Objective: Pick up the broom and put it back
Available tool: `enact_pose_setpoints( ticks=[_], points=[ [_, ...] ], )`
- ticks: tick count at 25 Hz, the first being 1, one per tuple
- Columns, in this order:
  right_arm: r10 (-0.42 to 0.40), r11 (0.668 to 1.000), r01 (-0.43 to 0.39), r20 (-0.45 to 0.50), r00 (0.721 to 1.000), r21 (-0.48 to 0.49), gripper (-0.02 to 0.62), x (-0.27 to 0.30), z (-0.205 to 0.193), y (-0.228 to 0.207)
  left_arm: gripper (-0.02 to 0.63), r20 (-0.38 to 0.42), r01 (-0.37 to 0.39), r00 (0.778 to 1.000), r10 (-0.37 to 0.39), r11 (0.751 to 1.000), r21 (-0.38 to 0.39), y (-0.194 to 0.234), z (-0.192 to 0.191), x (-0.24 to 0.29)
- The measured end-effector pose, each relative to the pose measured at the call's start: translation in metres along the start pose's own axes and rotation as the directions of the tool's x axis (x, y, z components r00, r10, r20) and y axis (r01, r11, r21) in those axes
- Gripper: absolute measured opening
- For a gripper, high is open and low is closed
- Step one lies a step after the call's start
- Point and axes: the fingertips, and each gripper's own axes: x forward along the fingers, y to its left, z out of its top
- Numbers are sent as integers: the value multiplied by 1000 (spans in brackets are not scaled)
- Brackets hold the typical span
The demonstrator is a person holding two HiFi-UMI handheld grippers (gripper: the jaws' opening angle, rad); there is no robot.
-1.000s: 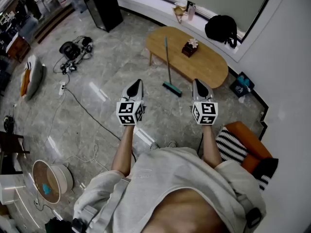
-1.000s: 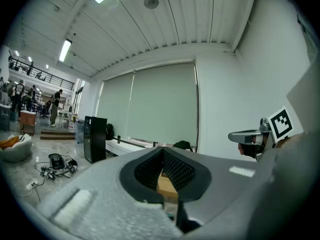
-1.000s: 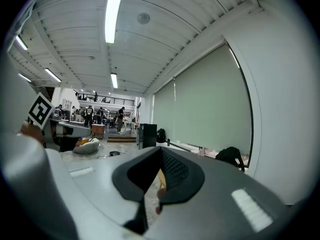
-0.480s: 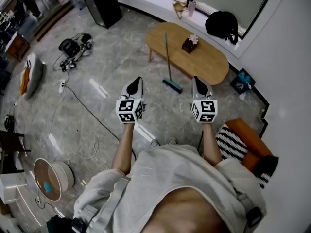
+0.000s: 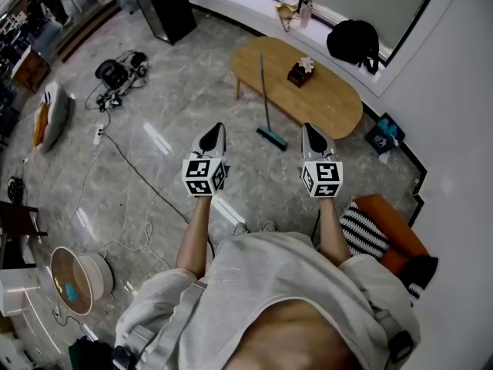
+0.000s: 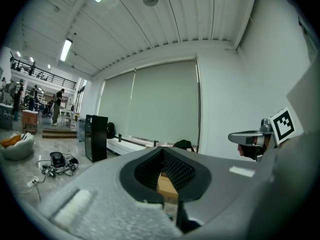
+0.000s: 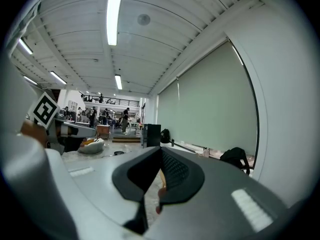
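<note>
Two closed claws (image 5: 220,129) (image 5: 307,129), broom (image 5: 265,99) ahead between them

The broom (image 5: 265,91) had a thin teal handle and a small, flat teal head set crosswise at its lower end. Its head rested on the grey marbled floor (image 5: 177,106) just in front of the oval wooden table (image 5: 331,102). The handle leaned against the table's near edge and ran up across the left part of the tabletop.
</note>
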Motion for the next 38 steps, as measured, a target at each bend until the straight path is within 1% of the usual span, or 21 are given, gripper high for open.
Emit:
enact_pose_setpoints(
  ticks=[7, 13, 17, 22, 26, 38],
  points=[
    [46, 999, -46, -6, 999, 16, 2, 3, -8, -13, 0, -30, -24, 999, 24, 1000, 6, -16, -10, 8],
    [71, 997, -71, -27, 997, 26, 2, 11, -20, -19, 1, -53, -31, 998, 32, 999, 7, -19, -18, 19],
    [76, 997, -75, -35, 997, 33, 2, 23, -25, -22, 0, -59, -29, 998, 29, 1000, -1, -13, -23, 31],
    [79, 997, -78, -43, 996, 26, 2, 52, -28, -22, 2, -65, -20, 998, 19, 1000, -16, 5, -26, 55],
    [61, 998, -60, -46, 997, 17, 2, 86, -27, -26, 1, -59, 4, 998, -5, 1000, -21, 24, -26, 85],
    [7, 1000, -8, -47, 999, -9, 2, 213, -2, -19, 1, -35, 45, 998, -46, 998, -34, 128, 5, 178]
  ],
)
